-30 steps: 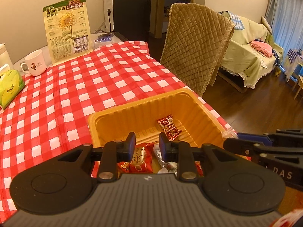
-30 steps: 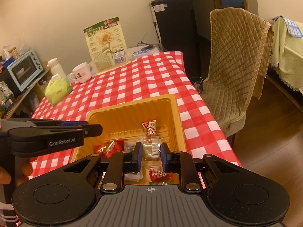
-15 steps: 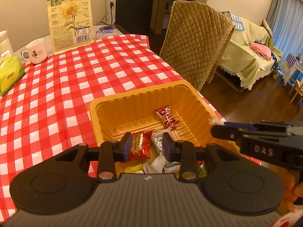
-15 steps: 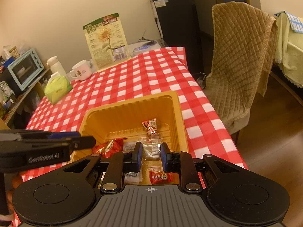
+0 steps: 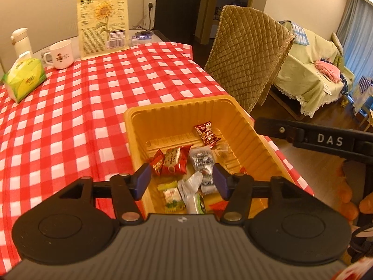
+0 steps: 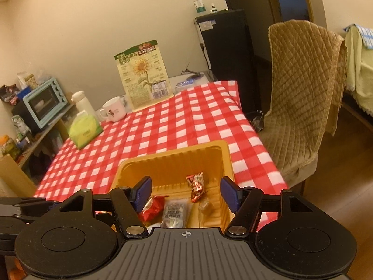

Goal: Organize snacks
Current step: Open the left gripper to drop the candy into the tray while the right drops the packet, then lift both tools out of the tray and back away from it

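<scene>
beside yellow tray [image 5: 235, 126], right claw [image 6: 185, 192] side reads "das".

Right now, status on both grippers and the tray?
Left gripper open, empty, over tray. Right gripper open, empty. Yellow plastic tray holds wrapped snacks. Nothing blocking.

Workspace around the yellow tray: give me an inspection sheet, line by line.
Surface: red-and-white checked tablecloth covering the table.
Job's things: yellow plastic tray near the table's edge, holding several wrapped snacks, among them a dark red wrapped candy and a silver packet.
Clutter: white mug, green tissue pack, sunflower-print seed bag standing at the far end.
Grippers: left gripper and right gripper both open, empty, over the tray.
Cables: plugged cord at the black cabinet.
Surroundings: quilted tan chair, blue toaster oven.
</scene>
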`<state>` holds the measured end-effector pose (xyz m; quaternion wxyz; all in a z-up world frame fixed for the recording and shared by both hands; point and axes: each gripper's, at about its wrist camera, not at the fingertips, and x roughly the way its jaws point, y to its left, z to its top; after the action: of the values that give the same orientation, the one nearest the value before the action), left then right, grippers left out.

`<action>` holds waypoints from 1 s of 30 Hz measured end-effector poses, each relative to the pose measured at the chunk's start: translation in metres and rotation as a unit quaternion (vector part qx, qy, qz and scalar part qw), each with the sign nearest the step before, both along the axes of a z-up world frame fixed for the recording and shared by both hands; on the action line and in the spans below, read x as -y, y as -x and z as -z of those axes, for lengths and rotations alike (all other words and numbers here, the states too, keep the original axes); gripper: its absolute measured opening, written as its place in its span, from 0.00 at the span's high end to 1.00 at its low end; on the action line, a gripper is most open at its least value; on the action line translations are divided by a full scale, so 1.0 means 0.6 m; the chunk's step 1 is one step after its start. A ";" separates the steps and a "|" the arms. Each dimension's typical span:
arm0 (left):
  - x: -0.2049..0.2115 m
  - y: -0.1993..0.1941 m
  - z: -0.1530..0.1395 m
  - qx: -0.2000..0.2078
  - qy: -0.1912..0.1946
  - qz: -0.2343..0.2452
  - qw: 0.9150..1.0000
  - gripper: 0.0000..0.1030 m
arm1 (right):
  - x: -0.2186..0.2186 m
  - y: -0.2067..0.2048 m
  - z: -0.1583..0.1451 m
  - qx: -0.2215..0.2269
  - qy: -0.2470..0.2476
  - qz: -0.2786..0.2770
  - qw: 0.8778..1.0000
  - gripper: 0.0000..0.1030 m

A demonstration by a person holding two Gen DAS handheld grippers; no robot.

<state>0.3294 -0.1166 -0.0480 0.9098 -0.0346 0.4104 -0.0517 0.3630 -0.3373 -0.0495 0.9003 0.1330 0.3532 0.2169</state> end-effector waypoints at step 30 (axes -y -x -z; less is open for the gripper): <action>-0.071 0.334 -0.061 -0.014 -0.007 -0.082 0.997 0.39 | -0.052 0.289 -0.035 -0.069 0.050 -0.094 0.992 0.13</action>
<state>0.1289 -0.0743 -0.0113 0.9053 -0.0624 0.4194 0.0260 0.1894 -0.3063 -0.0287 0.8548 0.0690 0.4362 0.2726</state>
